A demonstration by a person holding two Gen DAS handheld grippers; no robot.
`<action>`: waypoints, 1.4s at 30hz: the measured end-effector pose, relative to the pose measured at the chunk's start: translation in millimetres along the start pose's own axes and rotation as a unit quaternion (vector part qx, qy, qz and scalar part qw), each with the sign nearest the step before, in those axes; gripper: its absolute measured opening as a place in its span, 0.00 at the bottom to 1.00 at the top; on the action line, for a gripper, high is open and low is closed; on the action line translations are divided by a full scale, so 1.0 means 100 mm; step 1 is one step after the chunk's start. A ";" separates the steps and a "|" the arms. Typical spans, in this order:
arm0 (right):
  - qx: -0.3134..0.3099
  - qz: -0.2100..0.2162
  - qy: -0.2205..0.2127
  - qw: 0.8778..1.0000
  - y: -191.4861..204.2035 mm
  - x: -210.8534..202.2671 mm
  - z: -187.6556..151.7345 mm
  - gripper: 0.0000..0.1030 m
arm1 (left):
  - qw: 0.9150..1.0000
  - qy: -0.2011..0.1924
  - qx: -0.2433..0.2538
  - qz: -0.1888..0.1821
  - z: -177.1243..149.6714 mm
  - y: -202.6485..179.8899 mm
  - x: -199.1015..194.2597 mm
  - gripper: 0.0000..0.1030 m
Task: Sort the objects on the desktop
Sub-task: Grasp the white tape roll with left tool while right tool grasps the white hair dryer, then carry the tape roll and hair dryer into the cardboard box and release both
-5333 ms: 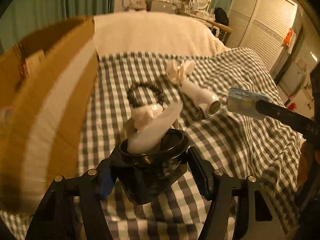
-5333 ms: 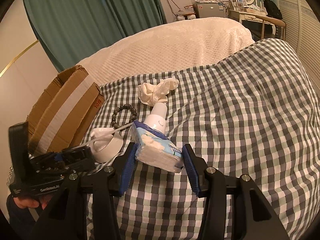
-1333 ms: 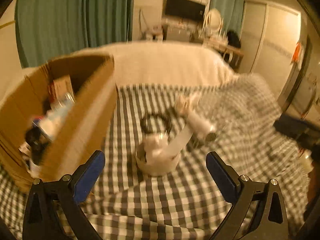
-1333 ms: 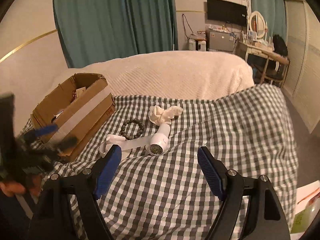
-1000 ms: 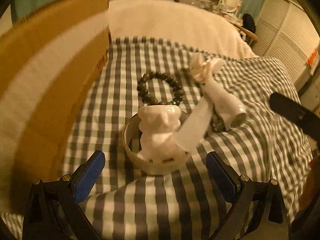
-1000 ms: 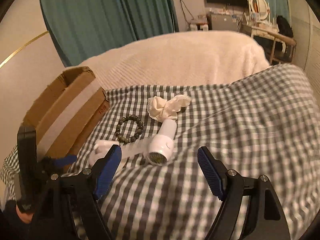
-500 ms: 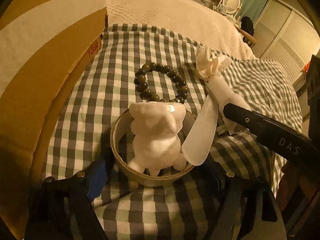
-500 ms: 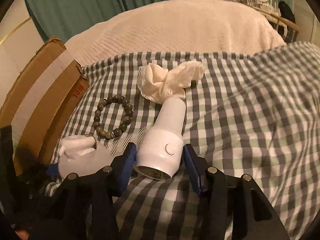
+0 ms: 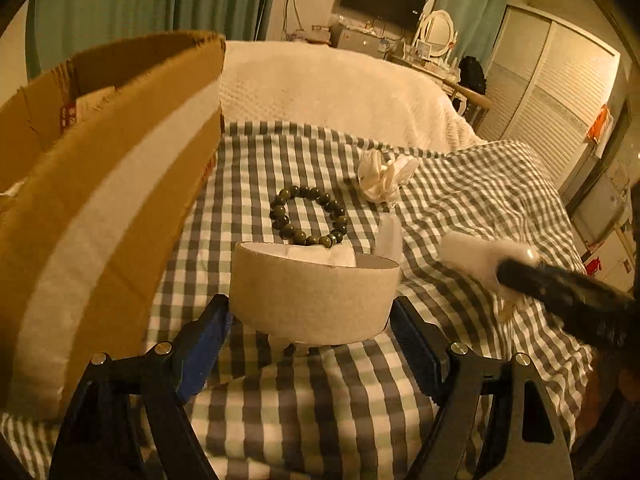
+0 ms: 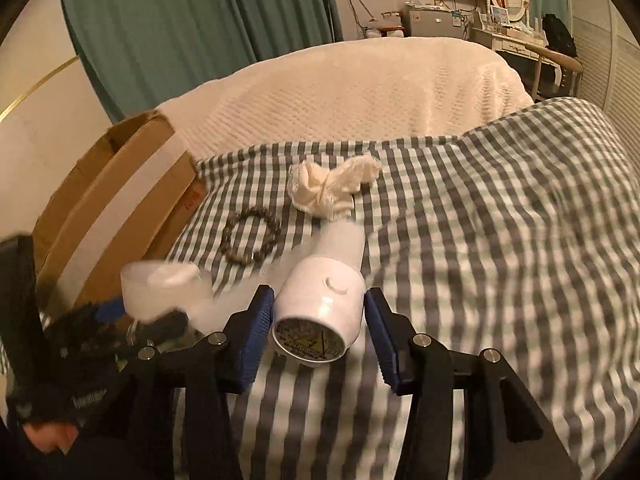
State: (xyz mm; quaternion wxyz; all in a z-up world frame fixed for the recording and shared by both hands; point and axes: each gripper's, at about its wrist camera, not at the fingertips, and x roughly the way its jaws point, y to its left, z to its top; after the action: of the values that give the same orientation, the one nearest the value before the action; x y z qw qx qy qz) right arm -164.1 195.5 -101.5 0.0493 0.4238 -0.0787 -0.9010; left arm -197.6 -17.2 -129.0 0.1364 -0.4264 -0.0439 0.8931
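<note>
Left tongs (image 9: 311, 322) closed on tape roll (image 9: 312, 300), lifted just above checked bed cover (image 9: 320, 400), beside cardboard box (image 9: 100, 184). Right tongs (image 10: 319, 334) closed around white hair dryer (image 10: 324, 296), raised off cover. Bead bracelet (image 9: 307, 221) and cream cloth (image 10: 332, 190) lying beyond, apart.

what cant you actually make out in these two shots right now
- Inside of the cardboard box: left wrist view, its near wall hides the contents.
- White object inside the tape roll: left wrist view, the roll's wall covers most of it.
- Tape roll in the right wrist view: motion-blurred.
- Printing on the end of the white device: right wrist view, too small to read.
- Bead bracelet: right wrist view, blurred.
</note>
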 end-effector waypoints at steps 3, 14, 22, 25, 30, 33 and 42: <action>-0.012 -0.007 0.010 1.000 0.00 -0.12 -0.17 0.45 | 1.000 -0.004 -0.001 0.000 -0.03 0.00 -0.08 0.80; 0.008 0.013 0.056 0.998 -0.12 -0.17 -0.60 0.45 | 0.999 -0.026 0.005 -0.020 -0.21 -0.10 -0.40 0.80; 0.063 0.038 0.069 0.995 -0.30 -0.04 -0.64 0.49 | 0.999 -0.034 0.016 -0.024 -0.24 -0.16 -0.39 0.80; 0.054 0.034 0.058 0.996 -0.24 -0.07 -0.64 0.43 | 0.998 -0.049 0.016 -0.032 -0.23 -0.17 -0.46 0.80; 0.034 0.032 0.027 0.999 -0.15 -0.26 -0.57 0.43 | 0.997 -0.071 0.017 -0.039 -0.18 -0.18 -0.62 0.80; 0.029 0.043 0.012 0.999 -0.06 -0.39 -0.48 0.43 | 0.995 -0.093 0.018 -0.032 -0.10 -0.18 -0.80 0.80; -0.036 0.102 -0.064 0.992 0.57 -0.88 0.15 0.43 | 0.982 -0.184 -0.021 0.034 0.53 0.29 -1.60 0.80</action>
State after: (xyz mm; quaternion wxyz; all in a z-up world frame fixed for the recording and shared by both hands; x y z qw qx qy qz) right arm -118.4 154.7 -14.8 0.1508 0.3533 -0.0916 -0.9187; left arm -148.5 -88.4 18.8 0.0864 -0.2585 -0.0730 0.9594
